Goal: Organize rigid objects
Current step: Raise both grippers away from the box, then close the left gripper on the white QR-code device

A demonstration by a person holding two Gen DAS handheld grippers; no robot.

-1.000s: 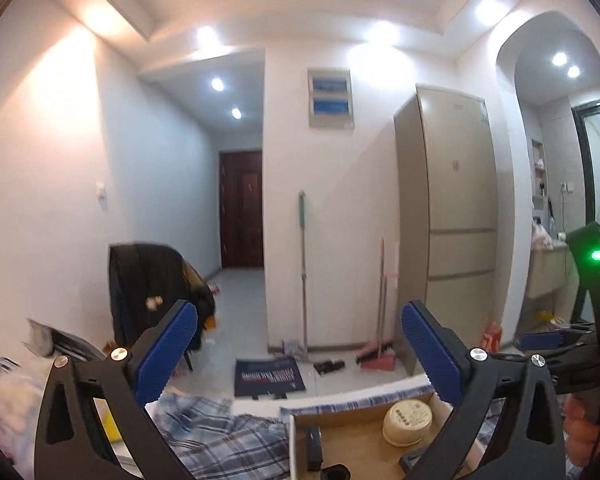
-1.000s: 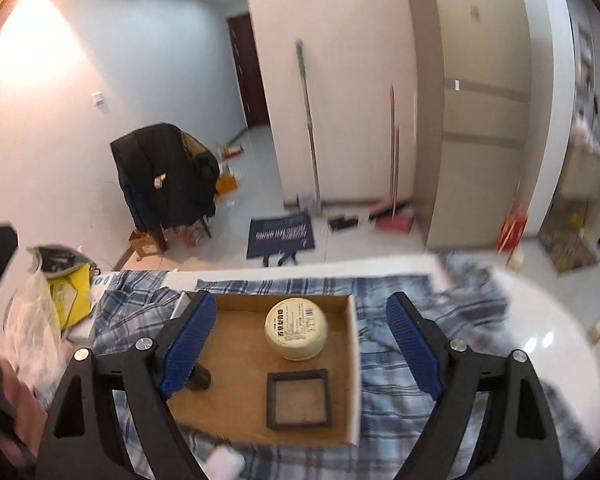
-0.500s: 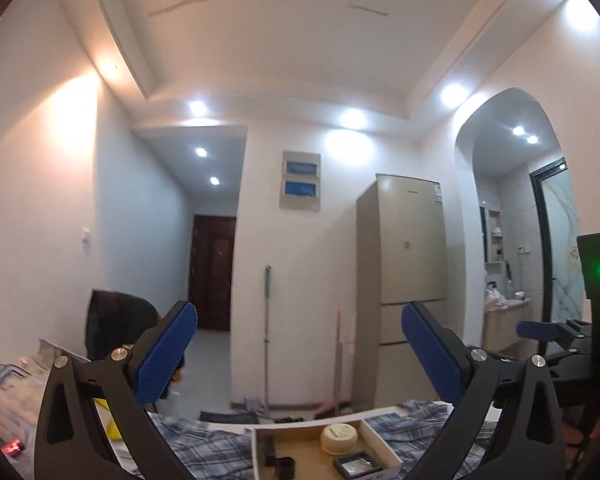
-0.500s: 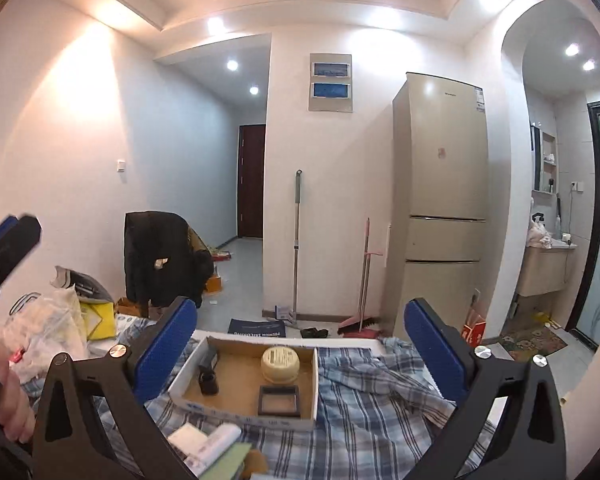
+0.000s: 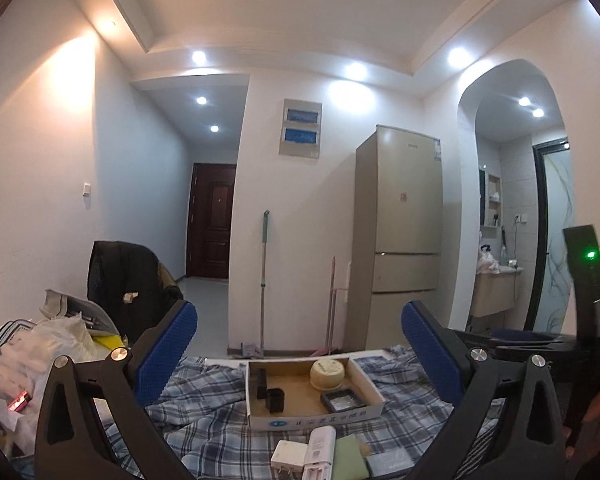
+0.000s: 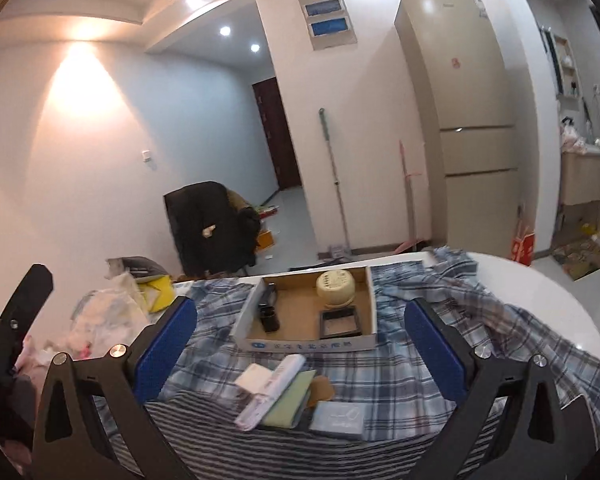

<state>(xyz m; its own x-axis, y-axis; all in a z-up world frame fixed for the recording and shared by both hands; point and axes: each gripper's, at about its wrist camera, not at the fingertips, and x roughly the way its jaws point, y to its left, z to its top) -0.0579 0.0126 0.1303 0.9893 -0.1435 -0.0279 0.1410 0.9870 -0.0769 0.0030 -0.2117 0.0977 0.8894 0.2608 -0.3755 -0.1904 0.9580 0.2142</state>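
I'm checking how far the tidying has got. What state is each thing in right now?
left gripper: open, holding nothing
right gripper: open, empty; jaws have just been opening
cardboard box: open-topped, partly filled
round cream container: in the box, lid on
black square frame: flat in the box
white charger: loose on the cloth
green booklet: closed, outside the box

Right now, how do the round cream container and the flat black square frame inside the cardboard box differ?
The round cream container is pale, cylindrical and tall, and it stands at the far side of the cardboard box. The flat black square frame is dark, angular and low, and it lies nearer the front wall. Both rest on the box floor at its right side, and no gripper touches them.
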